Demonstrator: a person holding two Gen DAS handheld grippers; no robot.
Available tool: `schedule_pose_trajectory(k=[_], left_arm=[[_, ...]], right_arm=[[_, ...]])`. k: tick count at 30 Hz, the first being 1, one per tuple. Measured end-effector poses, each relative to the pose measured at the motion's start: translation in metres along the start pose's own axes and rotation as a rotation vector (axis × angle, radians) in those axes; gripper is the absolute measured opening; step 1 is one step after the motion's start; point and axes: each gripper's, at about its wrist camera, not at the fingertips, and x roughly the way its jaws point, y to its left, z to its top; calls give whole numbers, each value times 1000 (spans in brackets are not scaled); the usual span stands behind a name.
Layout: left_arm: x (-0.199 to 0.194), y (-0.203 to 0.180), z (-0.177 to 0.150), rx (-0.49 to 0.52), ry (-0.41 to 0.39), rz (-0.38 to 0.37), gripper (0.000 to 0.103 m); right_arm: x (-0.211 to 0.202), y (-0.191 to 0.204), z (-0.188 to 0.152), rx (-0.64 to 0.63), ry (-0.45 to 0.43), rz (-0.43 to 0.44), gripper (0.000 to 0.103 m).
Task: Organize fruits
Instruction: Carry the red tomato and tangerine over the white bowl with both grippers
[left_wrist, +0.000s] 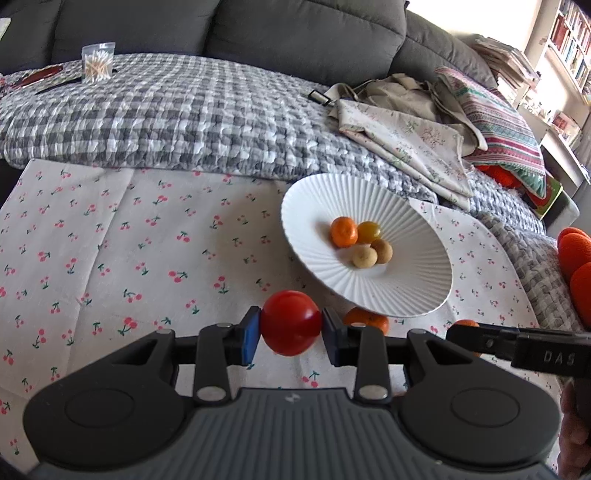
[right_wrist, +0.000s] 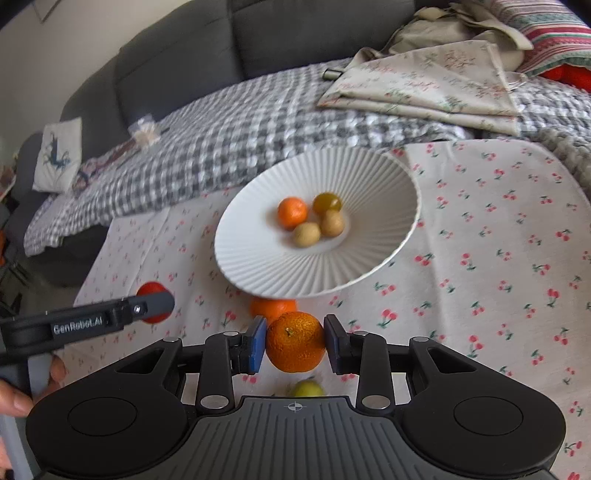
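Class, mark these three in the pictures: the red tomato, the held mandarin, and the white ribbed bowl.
red tomato (left_wrist: 290, 322): left wrist view, centre of its skin.
held mandarin (right_wrist: 294, 341): right wrist view, middle of its peel.
white ribbed bowl (right_wrist: 369, 177): right wrist view, bare inner wall.

I see a glossy red tomato (left_wrist: 290, 322) pinched between blue pads, near left; a dimpled mandarin (right_wrist: 295, 341) likewise, near right. Far centre, the white ribbed plate (right_wrist: 258, 266) holds four small fruits.

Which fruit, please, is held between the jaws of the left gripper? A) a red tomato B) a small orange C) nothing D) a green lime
A: the left gripper has its jaws closed on the red tomato; the small orange is in the right gripper.
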Motion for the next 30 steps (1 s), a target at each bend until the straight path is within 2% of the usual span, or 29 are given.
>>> schedule_pose_trajectory(k=[9, 13, 20, 30], left_arm=[[3, -12, 5, 43, -38, -37, 34], [9, -25, 9, 96, -67, -56, 34], [25, -48, 14, 203, -100, -83, 34], [51, -61, 20, 284, -103, -88, 34]], right_arm=[[-11, -18, 11, 50, -43, -28, 32], [-11, -24, 15, 67, -64, -46, 32], [-5, -33, 23, 99, -103, -68, 32], [16, -38, 33, 106, -120, -67, 32]])
